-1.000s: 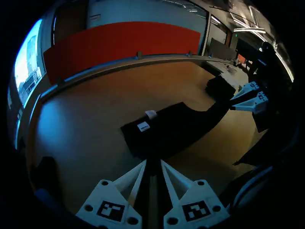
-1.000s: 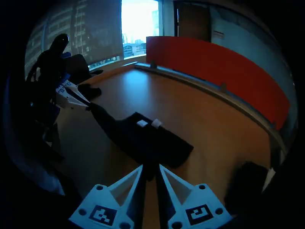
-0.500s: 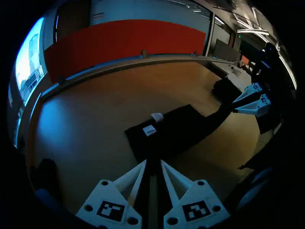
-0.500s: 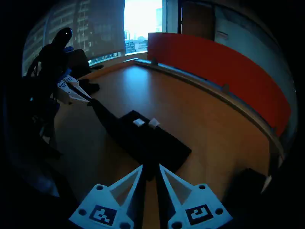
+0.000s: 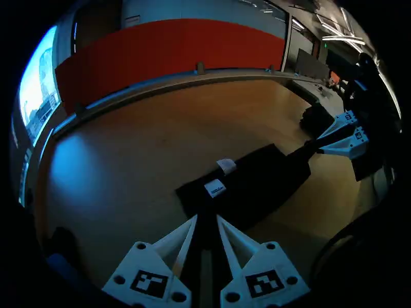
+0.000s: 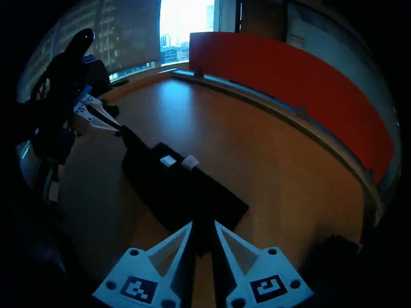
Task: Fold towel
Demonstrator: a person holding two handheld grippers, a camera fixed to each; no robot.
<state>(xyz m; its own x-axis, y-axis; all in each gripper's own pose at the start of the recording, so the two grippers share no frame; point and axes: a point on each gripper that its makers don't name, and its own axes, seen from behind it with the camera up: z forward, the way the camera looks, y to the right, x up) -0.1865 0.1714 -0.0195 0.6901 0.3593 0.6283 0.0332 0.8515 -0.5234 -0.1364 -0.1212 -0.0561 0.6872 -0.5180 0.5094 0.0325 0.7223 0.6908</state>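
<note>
We see the dark towel (image 5: 257, 179) lying lengthways on the wooden worktop (image 5: 154, 138), stretched between the two grippers. In the left gripper view, the left gripper (image 5: 206, 219) has its fingers drawn narrow, with the near end of the towel pinched between them. At the far end, the right gripper (image 5: 318, 145) is likewise closed on the cloth, which rises off the worktop a little to meet its tips. In the right gripper view we get the same from the other side: the right gripper (image 6: 203, 226) holds its end of the towel (image 6: 174, 190) in a narrow pinch, and the left gripper (image 6: 117, 128) grips the opposite corner, near the worktop (image 6: 246, 138) edge. Two small white tags (image 5: 215, 188) sit side by side on top of the towel, near its middle. A red divider (image 5: 169, 51) runs along the far edge of the worktop, and a bright window (image 6: 185, 23) stands beyond it.
</note>
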